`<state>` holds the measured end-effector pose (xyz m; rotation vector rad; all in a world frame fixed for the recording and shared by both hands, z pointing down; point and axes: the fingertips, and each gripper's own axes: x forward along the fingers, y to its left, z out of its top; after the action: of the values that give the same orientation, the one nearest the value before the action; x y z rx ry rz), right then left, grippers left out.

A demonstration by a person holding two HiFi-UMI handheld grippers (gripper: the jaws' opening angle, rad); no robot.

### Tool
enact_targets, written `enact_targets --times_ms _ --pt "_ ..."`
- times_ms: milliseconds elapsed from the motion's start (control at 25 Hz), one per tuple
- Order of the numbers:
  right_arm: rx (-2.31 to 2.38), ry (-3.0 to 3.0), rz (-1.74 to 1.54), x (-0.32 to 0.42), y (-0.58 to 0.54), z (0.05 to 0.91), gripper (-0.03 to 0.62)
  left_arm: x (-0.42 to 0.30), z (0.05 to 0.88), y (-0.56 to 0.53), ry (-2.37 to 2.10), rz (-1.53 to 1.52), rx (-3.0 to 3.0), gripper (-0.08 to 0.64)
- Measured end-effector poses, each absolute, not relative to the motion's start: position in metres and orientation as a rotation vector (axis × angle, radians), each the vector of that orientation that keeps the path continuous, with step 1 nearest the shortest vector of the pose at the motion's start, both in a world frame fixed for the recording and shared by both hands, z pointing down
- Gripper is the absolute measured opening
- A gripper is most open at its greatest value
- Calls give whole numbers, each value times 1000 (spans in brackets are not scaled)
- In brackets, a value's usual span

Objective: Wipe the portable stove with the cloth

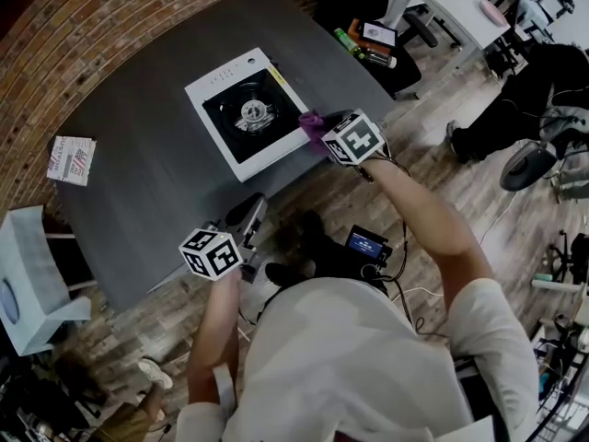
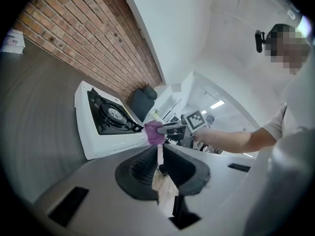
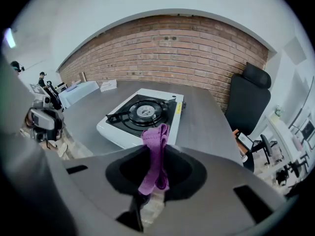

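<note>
The white portable stove (image 1: 247, 113) with its black burner top sits on the grey table (image 1: 138, 164), close to the near edge. My right gripper (image 1: 319, 125) hovers at the stove's near right corner, shut on a folded purple cloth (image 1: 310, 119). In the right gripper view the cloth (image 3: 155, 154) hangs between the jaws, just short of the stove (image 3: 142, 113). My left gripper (image 1: 248, 215) is off the table's near edge over the floor, jaws together with nothing held. Its own view shows the stove (image 2: 106, 119), the cloth (image 2: 154, 132) and the right gripper (image 2: 170, 128) ahead.
A small printed packet (image 1: 71, 160) lies at the table's left end. A black office chair (image 3: 248, 102) stands beyond the table's right end, with bottles and a box (image 1: 365, 46) nearby. A pale blue stool (image 1: 32, 279) is at the left. A brick wall (image 3: 162, 53) runs behind.
</note>
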<state>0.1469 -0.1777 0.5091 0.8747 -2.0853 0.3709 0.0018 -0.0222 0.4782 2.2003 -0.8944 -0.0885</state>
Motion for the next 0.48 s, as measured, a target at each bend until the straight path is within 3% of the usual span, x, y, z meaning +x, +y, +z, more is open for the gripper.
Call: enact_targets --times_ms 480 --pt "706 -2257 304 65 -117 517 86 -26 478 11 -923 -71 2202 41"
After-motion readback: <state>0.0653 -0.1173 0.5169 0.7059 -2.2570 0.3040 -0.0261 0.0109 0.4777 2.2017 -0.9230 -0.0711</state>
